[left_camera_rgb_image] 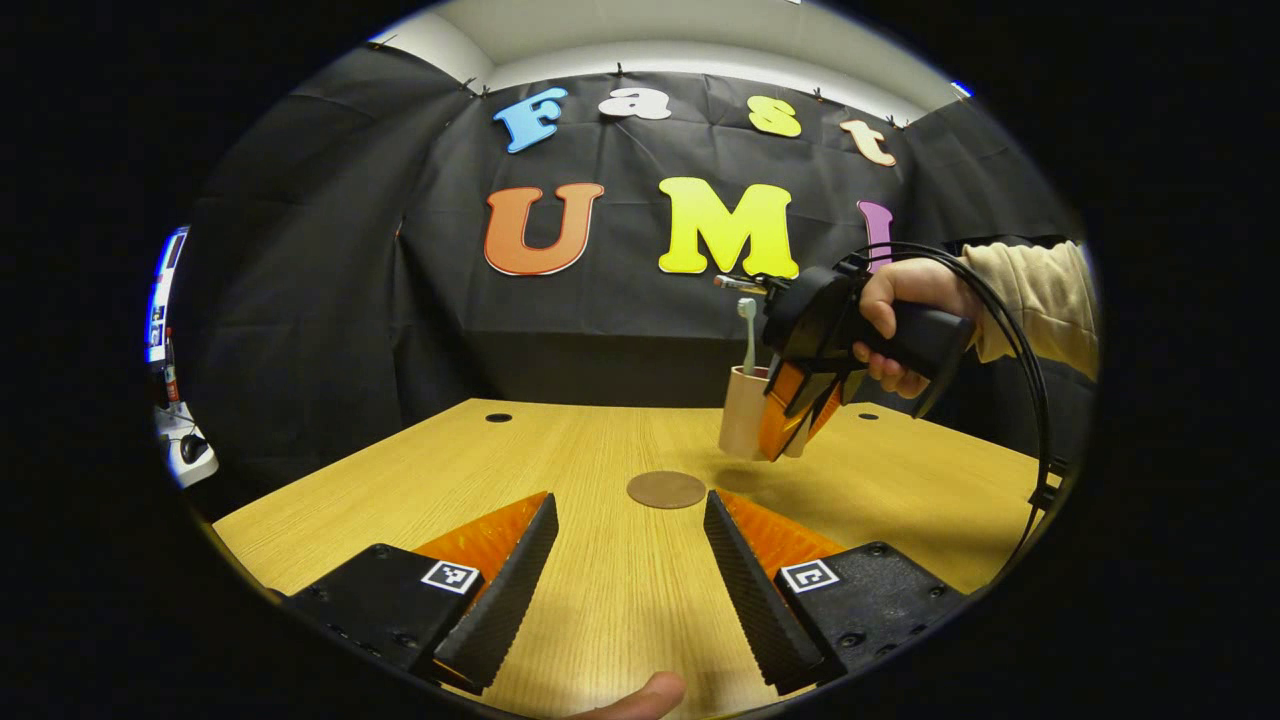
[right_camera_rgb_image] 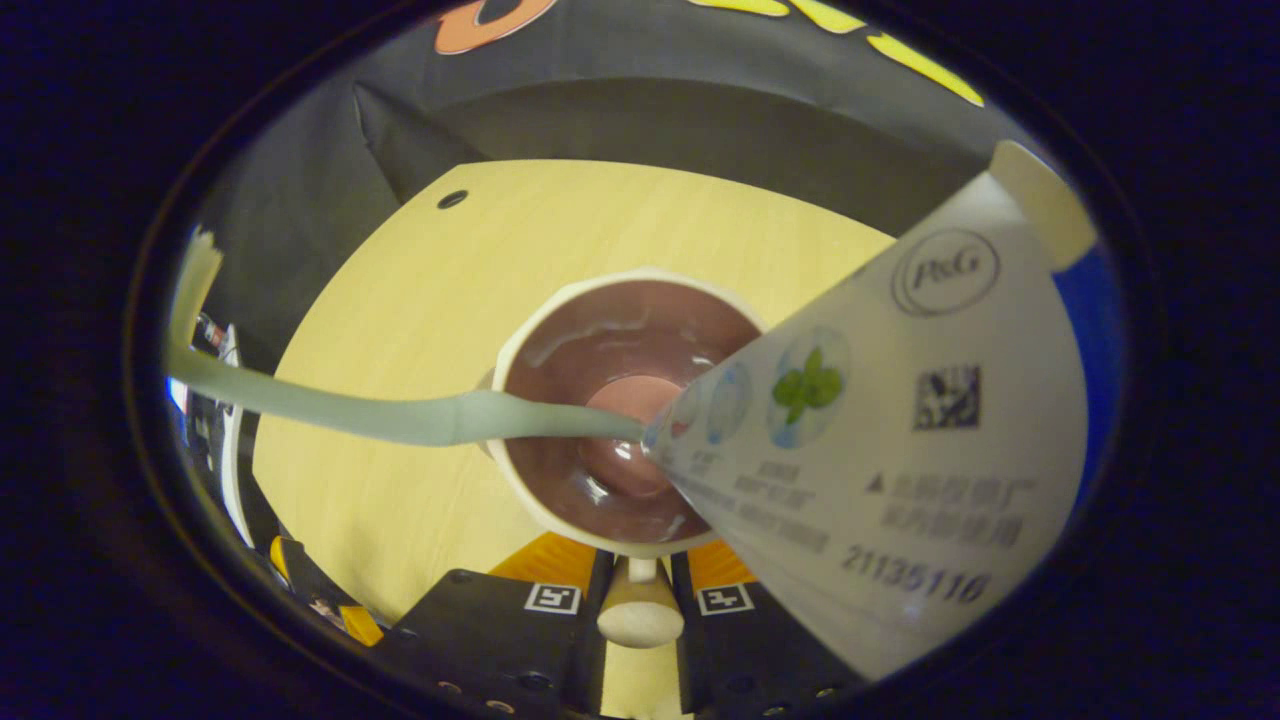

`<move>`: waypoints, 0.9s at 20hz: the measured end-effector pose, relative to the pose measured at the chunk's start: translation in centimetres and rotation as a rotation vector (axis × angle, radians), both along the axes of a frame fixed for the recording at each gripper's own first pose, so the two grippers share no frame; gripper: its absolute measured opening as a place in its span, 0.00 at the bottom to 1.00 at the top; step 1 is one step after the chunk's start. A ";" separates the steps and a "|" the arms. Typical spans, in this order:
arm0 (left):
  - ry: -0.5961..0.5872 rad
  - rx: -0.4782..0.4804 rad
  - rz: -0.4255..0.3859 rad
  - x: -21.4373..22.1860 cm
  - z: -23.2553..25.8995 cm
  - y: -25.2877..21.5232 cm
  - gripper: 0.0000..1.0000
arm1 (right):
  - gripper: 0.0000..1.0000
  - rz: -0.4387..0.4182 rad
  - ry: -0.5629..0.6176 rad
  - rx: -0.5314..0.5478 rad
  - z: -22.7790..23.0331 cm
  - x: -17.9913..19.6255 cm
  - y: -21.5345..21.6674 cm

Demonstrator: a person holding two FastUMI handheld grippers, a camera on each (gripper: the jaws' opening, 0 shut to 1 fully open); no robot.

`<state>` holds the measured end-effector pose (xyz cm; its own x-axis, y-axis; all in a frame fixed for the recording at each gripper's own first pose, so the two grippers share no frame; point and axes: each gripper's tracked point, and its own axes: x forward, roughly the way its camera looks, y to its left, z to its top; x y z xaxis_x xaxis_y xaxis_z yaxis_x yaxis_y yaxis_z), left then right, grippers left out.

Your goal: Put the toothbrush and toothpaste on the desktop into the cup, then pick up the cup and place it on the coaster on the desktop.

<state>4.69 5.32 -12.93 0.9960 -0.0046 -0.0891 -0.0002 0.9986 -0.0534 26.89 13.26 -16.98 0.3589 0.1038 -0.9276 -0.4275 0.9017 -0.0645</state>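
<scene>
A beige cup point(left_camera_rgb_image: 742, 420) stands out over the wooden table just behind and to the right of the round brown coaster point(left_camera_rgb_image: 665, 489); I cannot tell whether it touches the table. A toothbrush point(left_camera_rgb_image: 748, 330) sticks up out of it. My right gripper point(left_camera_rgb_image: 800, 420), held by a hand point(left_camera_rgb_image: 900, 320), grips the cup from the right. In the right gripper view I look down into the cup point(right_camera_rgb_image: 520, 330), which holds the toothbrush point(right_camera_rgb_image: 400, 418) and the white toothpaste tube point(right_camera_rgb_image: 900, 450). The right gripper point(right_camera_rgb_image: 640, 570) is shut on the cup's handle point(right_camera_rgb_image: 640, 610). My left gripper point(left_camera_rgb_image: 630, 505) is open, low over the table in front of the coaster.
The table point(left_camera_rgb_image: 450, 470) has a small cable hole point(left_camera_rgb_image: 498, 417) at the back left and another at the back right. A black cable point(left_camera_rgb_image: 1020, 340) loops from the right gripper. Some equipment point(left_camera_rgb_image: 185, 445) sits beyond the table's left edge. A thumb point(left_camera_rgb_image: 650, 695) shows at the bottom.
</scene>
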 end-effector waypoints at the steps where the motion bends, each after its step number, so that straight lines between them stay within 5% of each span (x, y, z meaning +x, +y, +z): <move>1: 0.003 -0.002 0.004 -0.4 -0.3 0.3 0.94 | 0.27 0.019 0.008 -0.003 -0.4 0.1 0.9; 15: 0.002 0.034 -0.019 -3.3 -1.6 0.9 0.94 | 0.29 0.048 0.032 -0.052 -0.6 0.3 2.5; 17: 0.008 0.028 -0.014 -3.3 -1.6 1.0 0.93 | 0.43 0.042 0.016 -0.034 0.3 0.2 2.3; 18: 0.013 0.033 -0.005 -3.4 -1.6 1.2 0.94 | 0.67 0.038 0.008 -0.021 1.2 -0.3 2.1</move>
<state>1.26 6.48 -14.56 0.9947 -0.0061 -0.1025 0.0040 0.9998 -0.0205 26.61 15.37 -15.79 0.3473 0.0976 -0.9327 -0.4622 0.8832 -0.0797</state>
